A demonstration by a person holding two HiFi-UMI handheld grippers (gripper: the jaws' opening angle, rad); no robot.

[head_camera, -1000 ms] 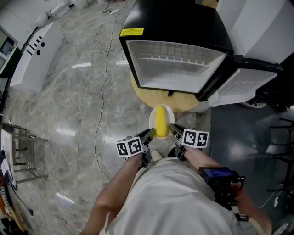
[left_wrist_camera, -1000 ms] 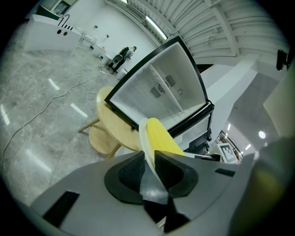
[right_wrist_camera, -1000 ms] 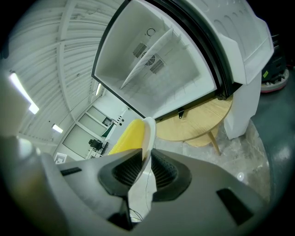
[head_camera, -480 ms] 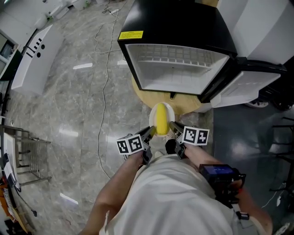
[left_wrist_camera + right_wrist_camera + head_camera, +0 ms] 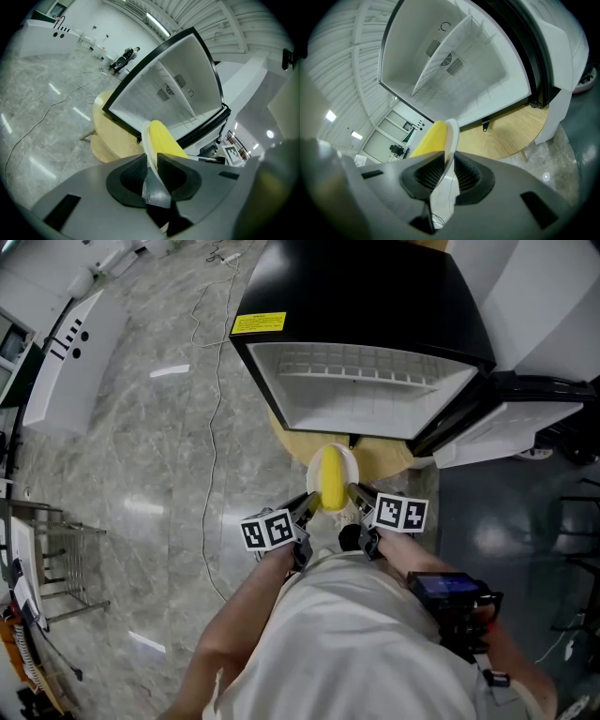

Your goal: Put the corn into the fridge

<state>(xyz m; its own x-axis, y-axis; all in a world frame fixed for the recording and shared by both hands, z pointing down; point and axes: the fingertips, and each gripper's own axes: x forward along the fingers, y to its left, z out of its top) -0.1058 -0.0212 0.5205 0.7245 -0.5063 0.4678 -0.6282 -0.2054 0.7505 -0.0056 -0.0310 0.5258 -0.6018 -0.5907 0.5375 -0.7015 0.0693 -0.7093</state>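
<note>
A yellow corn cob (image 5: 329, 482) lies on a small white plate (image 5: 344, 459), held in the air in front of the open black fridge (image 5: 356, 390). My left gripper (image 5: 309, 504) is shut on the plate's left rim and my right gripper (image 5: 354, 495) is shut on its right rim. In the left gripper view the rim (image 5: 146, 140) sits pinched between the pads of the left gripper (image 5: 151, 164), with the corn (image 5: 165, 138) just beyond. The right gripper view shows the right gripper (image 5: 449, 164) pinching the plate (image 5: 451, 136), the corn (image 5: 429, 138) to its left.
The fridge stands on a round wooden table (image 5: 300, 439), its door (image 5: 506, 418) swung open to the right. A wire shelf (image 5: 440, 61) divides its white interior. Cables (image 5: 217, 381) trail over the grey marble floor at the left.
Both grippers have carried the plate and corn forward, closer to the fridge opening, and the fridge now fills more of the head view. The grips are unchanged.
</note>
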